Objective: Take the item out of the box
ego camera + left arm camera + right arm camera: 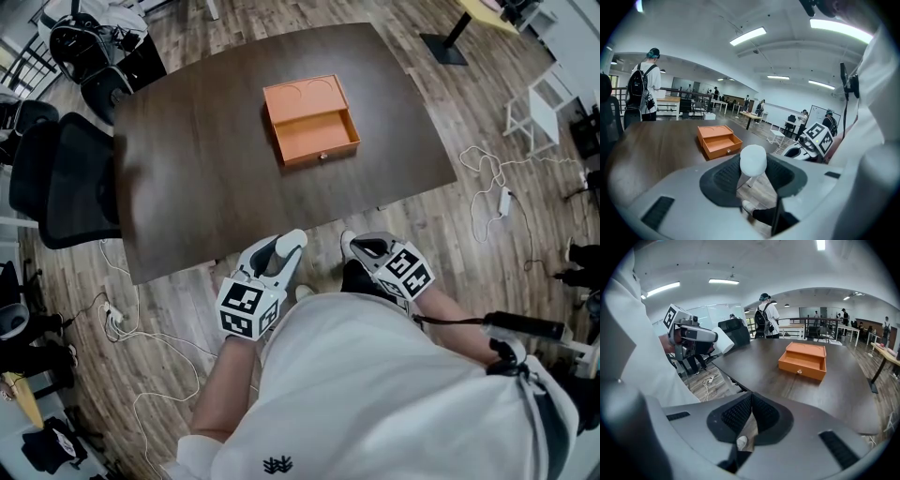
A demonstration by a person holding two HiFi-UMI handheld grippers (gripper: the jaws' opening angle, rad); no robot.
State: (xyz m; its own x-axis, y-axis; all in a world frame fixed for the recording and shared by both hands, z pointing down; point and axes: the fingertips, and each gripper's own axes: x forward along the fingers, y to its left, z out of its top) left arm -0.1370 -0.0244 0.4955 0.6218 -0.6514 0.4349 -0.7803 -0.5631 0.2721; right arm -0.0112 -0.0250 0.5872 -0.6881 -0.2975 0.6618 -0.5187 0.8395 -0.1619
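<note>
Surface (206, 159) of dark wood bears 1 orange box (310, 119) (drawer open) at its middle. Off the near edge, the left gripper (286, 247) grasps the white round item (753, 159) in its fingers, well apart from the box. The right gripper (356, 246) has its fingers clenched together.

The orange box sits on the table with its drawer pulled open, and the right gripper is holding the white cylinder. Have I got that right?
Nearly. The white cylinder is held by the left gripper, not the right, as the left gripper view shows; the right gripper is shut and empty. The orange box does sit on the table, drawer open.
</note>
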